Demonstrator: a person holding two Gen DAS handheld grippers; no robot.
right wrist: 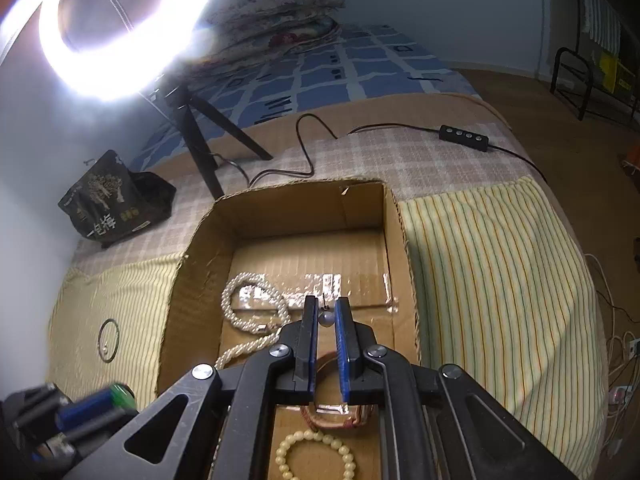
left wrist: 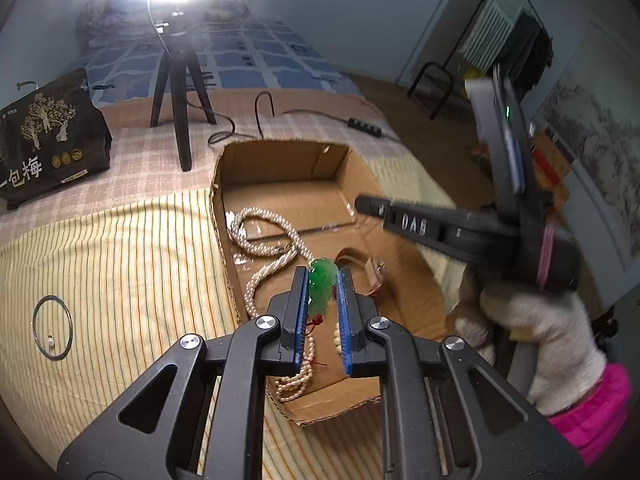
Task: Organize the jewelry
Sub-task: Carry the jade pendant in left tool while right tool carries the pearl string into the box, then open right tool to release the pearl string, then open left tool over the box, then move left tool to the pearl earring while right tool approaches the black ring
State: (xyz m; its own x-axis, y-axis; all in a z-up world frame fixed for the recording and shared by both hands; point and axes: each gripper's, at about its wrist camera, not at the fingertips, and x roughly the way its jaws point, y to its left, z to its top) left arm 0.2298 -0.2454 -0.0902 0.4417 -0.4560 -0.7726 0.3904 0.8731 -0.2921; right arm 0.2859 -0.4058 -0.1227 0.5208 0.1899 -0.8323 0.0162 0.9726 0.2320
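My left gripper (left wrist: 323,276) is shut on a green jade pendant (left wrist: 321,285) with a red cord, held above the open cardboard box (left wrist: 280,160). A long pearl necklace (left wrist: 262,236) lies on the box floor beneath it. My right gripper (right wrist: 327,312) is shut on a small grey pearl earring (right wrist: 327,317) over the same cardboard box (right wrist: 304,208). In the right wrist view the pearl necklace (right wrist: 256,312), a cream bead bracelet (right wrist: 316,456) and a copper-coloured bangle (right wrist: 340,416) lie in the box. The right gripper (left wrist: 364,203) also shows in the left wrist view, held by a gloved hand (left wrist: 532,336).
A thin metal ring (left wrist: 53,328) with a small pearl inside lies on the striped yellow cloth (left wrist: 120,272) left of the box. Behind stand a ring light tripod (left wrist: 180,92), a dark printed bag (left wrist: 52,136) and a cable with its switch (right wrist: 464,136).
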